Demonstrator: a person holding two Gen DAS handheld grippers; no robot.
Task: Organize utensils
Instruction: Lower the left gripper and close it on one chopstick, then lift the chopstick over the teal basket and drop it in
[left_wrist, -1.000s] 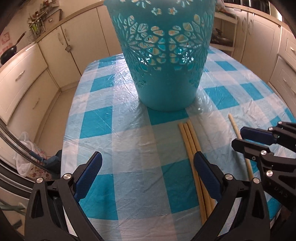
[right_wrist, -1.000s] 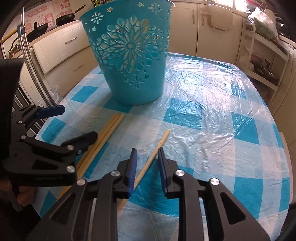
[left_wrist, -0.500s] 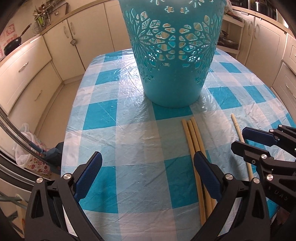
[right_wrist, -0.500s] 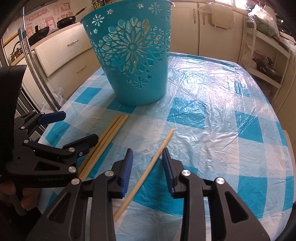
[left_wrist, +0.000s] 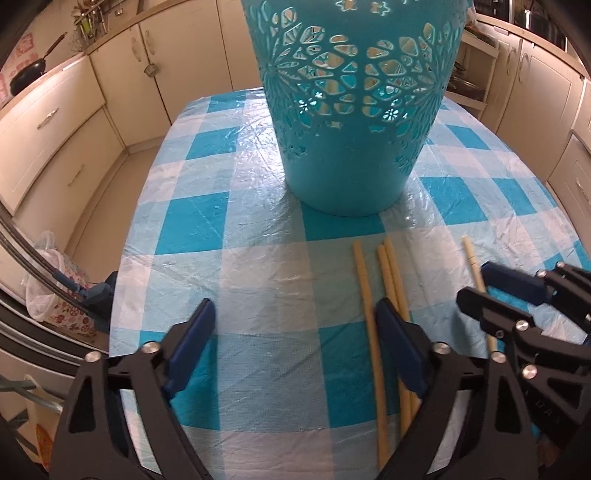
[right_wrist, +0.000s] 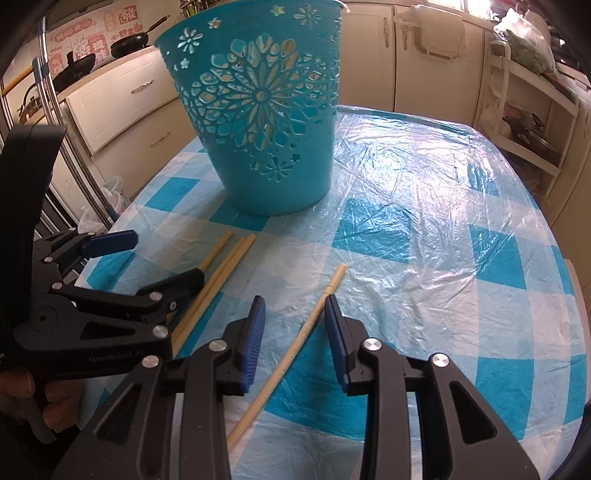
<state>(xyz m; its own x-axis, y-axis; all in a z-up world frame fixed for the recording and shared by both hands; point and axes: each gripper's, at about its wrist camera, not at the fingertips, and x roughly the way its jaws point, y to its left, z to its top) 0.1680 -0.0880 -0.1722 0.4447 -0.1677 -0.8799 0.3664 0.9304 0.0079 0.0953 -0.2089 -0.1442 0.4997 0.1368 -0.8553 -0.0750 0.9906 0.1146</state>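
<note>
In the left wrist view, the left hand-held gripper (left_wrist: 295, 354) fills the bottom of the frame with its jaws well apart, having just been closing a little; nothing lies clamped between them, only checked cloth. Its right blue pad sits over a group of three chopsticks (left_wrist: 384, 295) lying lengthwise on the counter (left_wrist: 229, 229) at lower centre-right; one stick has drifted slightly left of the other two. A fourth single chopstick (left_wrist: 472, 258) lies further right, partly covered by the right hand-held gripper (left_wrist: 491, 288) entering from the right edge. The teal cut-out basket (left_wrist: 354, 140) stands upright at top centre, just beyond the sticks' far ends. In the right wrist view, the right hand-held gripper (right_wrist: 293, 332) occupies the bottom centre, its jaws narrowly apart and just been closing, straddling the single chopstick (right_wrist: 310, 321) without the pads pressing on it. The three chopsticks (right_wrist: 225, 266) lie at centre left, partly under the left hand-held gripper (right_wrist: 155, 258), whose handle a hand (right_wrist: 48, 398) grips in the lower left corner. The basket (right_wrist: 266, 129) stands at upper centre on the counter (right_wrist: 443, 221).
</note>
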